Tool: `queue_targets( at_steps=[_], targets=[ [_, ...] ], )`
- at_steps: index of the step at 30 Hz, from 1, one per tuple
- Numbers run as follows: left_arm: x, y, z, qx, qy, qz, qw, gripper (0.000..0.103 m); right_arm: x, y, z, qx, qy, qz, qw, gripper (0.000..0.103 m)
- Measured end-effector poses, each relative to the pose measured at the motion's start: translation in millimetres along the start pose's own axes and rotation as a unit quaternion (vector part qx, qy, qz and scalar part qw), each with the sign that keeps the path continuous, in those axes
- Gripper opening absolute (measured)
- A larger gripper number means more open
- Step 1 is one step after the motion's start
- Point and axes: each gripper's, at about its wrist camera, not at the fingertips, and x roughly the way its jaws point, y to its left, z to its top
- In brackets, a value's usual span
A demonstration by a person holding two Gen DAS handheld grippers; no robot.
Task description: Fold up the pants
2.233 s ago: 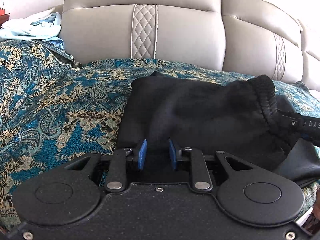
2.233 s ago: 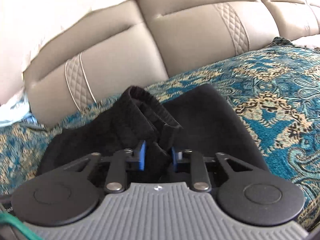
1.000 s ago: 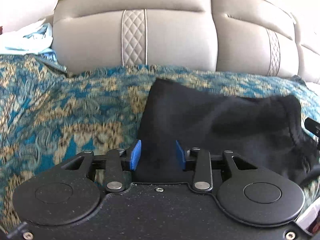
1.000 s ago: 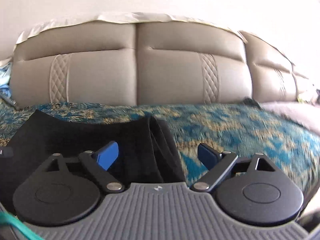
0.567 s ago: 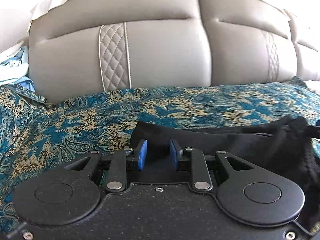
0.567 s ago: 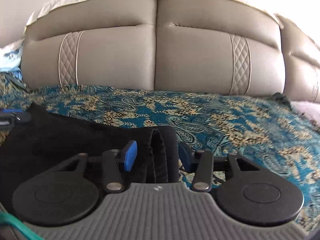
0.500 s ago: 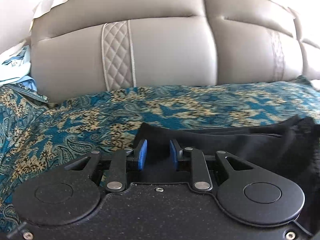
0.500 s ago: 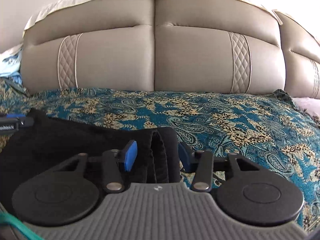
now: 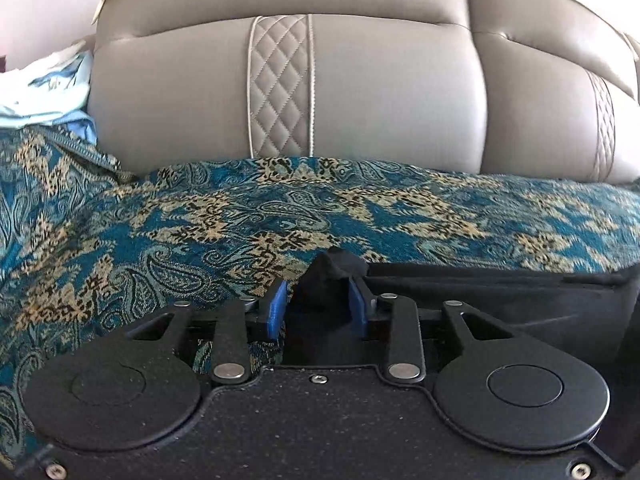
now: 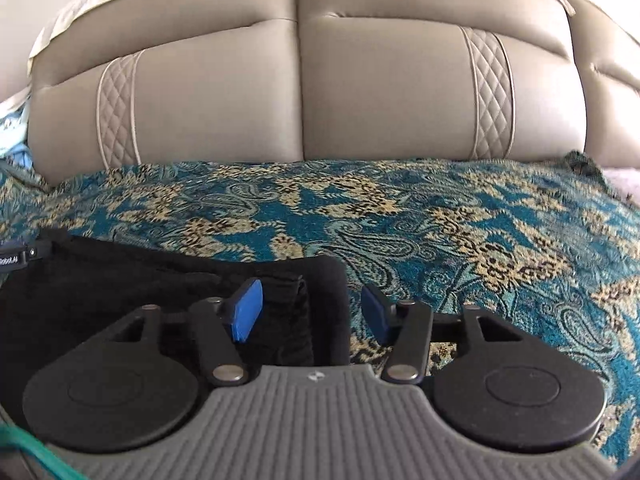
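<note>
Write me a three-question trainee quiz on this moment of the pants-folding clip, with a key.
1. True or false: the left gripper is shut on a corner of the black pants.
2. How do the right gripper's jaws stand? A) pinching the waistband B) open, with the folded edge of the pants between them C) shut on nothing
3. Fill in: the pants lie on a teal and gold ____ blanket, in front of the grey headboard.

Key: 1 true; 2 B; 3 paisley.
</note>
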Motion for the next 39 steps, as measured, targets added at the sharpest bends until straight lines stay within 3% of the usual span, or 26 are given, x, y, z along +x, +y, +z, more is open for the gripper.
queue_targets(
  at_steps=[3, 6, 9, 13, 17, 21, 26, 30, 34, 36, 39],
  targets=[
    [0.1, 2.1, 2.8, -0.009, 0.000, 0.005, 0.9999, 0.034, -1.4, -14.0, 1.0, 0.045, -0.004, 0.003, 0.999, 0.067],
    [-14.7, 4.8, 8.9, -0.019, -0.022, 0.013, 0.9995, 0.030, -13.5, -25.4, 1.1, 0.086, -0.026, 0.037, 0.995, 0.068],
    [-30.5, 8.0, 12.8, -0.013, -0.032, -0.003, 0.9994, 0.029, -23.9, -25.5, -0.1, 0.084, -0.042, 0.067, 0.993, 0.083],
    [-37.2, 11.0, 9.3, 0.005, -0.001, -0.035, 0.9994, 0.033, -20.6, -17.5, -4.2, 0.065, -0.024, 0.097, 0.993, 0.091],
    [-29.9, 16.8, 2.7, 0.003, 0.040, -0.058, 0.9975, 0.037, -5.6, -11.2, -8.7, 0.039, 0.011, 0.075, 0.996, 0.093],
    [-19.4, 23.1, 0.7, -0.015, 0.063, -0.071, 0.9954, 0.042, 3.4, -18.1, -7.9, 0.054, 0.026, 0.071, 0.996, 0.097],
    [-8.2, 26.7, 6.2, -0.032, 0.082, -0.101, 0.9911, 0.043, 9.8, -25.4, -9.5, 0.059, 0.040, 0.090, 0.993, 0.097],
    [-0.5, 28.6, 7.4, -0.041, 0.088, -0.111, 0.9891, 0.053, 14.5, -25.7, -11.4, 0.034, 0.036, 0.108, 0.993, 0.095],
    [1.5, 33.1, 8.4, -0.051, 0.091, -0.126, 0.9865, 0.056, 13.5, -25.5, -11.5, 0.034, 0.032, 0.117, 0.992, 0.090],
    [1.2, 34.9, 8.8, -0.053, 0.095, -0.153, 0.9823, 0.055, 12.2, -24.7, -11.8, 0.036, 0.029, 0.128, 0.991, 0.082],
    [-1.9, 43.7, 11.1, -0.063, 0.102, -0.214, 0.9693, 0.055, 10.6, -21.0, -11.9, 0.039, 0.029, 0.144, 0.988, 0.073]
  ],
)
